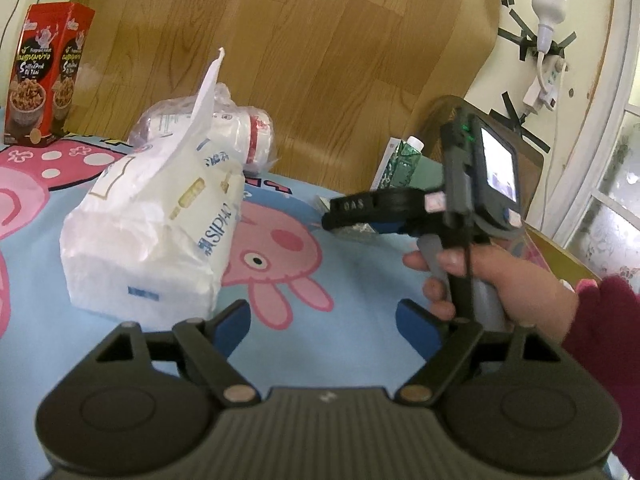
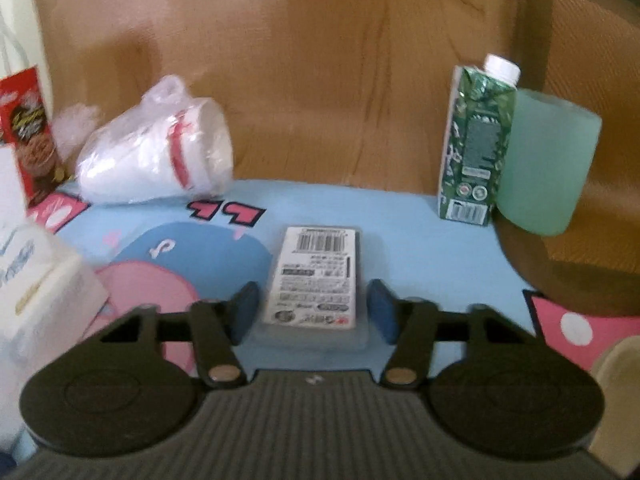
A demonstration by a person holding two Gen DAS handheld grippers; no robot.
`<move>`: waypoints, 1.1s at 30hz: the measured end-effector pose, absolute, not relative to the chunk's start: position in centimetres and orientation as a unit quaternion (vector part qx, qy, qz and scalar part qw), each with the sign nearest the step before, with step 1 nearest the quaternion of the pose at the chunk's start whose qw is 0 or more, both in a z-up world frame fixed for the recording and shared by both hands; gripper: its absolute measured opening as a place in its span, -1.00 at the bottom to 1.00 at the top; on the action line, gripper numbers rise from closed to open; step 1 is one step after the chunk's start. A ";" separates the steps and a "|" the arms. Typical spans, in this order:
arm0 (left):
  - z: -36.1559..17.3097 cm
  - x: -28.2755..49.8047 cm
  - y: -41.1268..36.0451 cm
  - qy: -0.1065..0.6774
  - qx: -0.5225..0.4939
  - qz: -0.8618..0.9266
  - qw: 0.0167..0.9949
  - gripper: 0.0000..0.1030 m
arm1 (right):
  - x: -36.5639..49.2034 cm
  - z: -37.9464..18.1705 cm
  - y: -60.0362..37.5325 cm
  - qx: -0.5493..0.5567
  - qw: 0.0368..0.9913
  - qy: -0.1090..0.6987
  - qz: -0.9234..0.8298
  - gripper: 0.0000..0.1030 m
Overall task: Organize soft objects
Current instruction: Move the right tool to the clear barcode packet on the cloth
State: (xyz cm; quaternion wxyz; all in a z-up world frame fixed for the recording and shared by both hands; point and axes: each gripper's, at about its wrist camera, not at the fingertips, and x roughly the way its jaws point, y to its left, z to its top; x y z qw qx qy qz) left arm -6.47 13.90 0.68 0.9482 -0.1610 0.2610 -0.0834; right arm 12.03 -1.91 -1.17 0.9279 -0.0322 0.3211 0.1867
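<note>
Both pairs of jaws stood open. The right gripper [image 2: 312, 312] had its blue pads on either side of a small flat clear-wrapped pack with a white printed label [image 2: 314, 280], but a little gap showed on each side, so it did not squeeze the pack yet. The left gripper [image 1: 323, 320] held nothing; only the blue cartoon cloth [image 1: 340, 280] lay between its jaws.

The flat pack lay on the cloth in the middle of the surface, with its barcode end pointing away. It looked light and a bit squashy, and its wrapper looked smooth and slippery. I think the best place to hold it was across its two long sides, just where the pads were, with a soft squeeze.

A big white crinkly paper bag with blue letters [image 1: 152, 232] stood to the left, near the left gripper. It looked soft and floppy, easy to dent. Behind it lay a stack of white cups in a thin clear plastic bag [image 2: 160, 152] and a red snack box [image 1: 44, 76]. On the right stood a green drink carton with a white cap [image 2: 476, 140], touching a pale green roll [image 2: 552, 168]. All were well apart from the pack, so nothing blocked it.
</note>
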 end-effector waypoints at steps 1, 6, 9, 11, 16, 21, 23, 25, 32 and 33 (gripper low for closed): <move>0.7 -6.5 14.0 0.260 -0.164 -0.084 0.948 0.64 | 11.5 -1.1 -2.2 -0.034 0.926 0.320 0.196 0.16; 0.6 -6.3 14.7 0.263 -0.182 -0.084 0.944 0.69 | 8.4 -0.9 -4.4 -0.043 0.922 0.317 0.220 0.17; 0.6 -6.3 14.6 0.264 -0.178 -0.080 0.945 0.69 | 5.9 -0.6 -5.6 -0.047 0.918 0.319 0.232 0.17; 0.5 -6.3 14.3 0.267 -0.171 -0.079 0.945 0.69 | 4.3 -0.4 -6.1 -0.042 0.913 0.325 0.243 0.17; 0.4 -5.9 13.8 0.286 -0.156 -0.079 0.942 0.69 | -0.9 -0.4 -7.6 -0.053 0.905 0.321 0.273 0.17; 0.5 -5.9 12.6 0.296 -0.121 -0.075 0.944 0.69 | -6.2 -1.0 -10.2 -0.081 0.912 0.292 0.278 0.17; 0.5 -6.0 12.0 0.299 -0.101 -0.074 0.946 0.69 | -7.7 -1.2 -11.1 -0.087 0.917 0.283 0.268 0.17; 0.6 -6.0 11.2 0.302 -0.080 -0.072 0.947 0.69 | -9.2 -1.5 -12.2 -0.083 0.922 0.277 0.256 0.17; 0.7 -6.2 9.0 0.307 -0.018 -0.062 0.950 0.65 | -12.3 -2.1 -15.1 -0.049 0.933 0.269 0.232 0.28; 0.7 -6.3 8.8 0.312 -0.021 -0.063 0.948 0.63 | -12.4 -2.1 -15.3 -0.046 0.934 0.268 0.233 0.29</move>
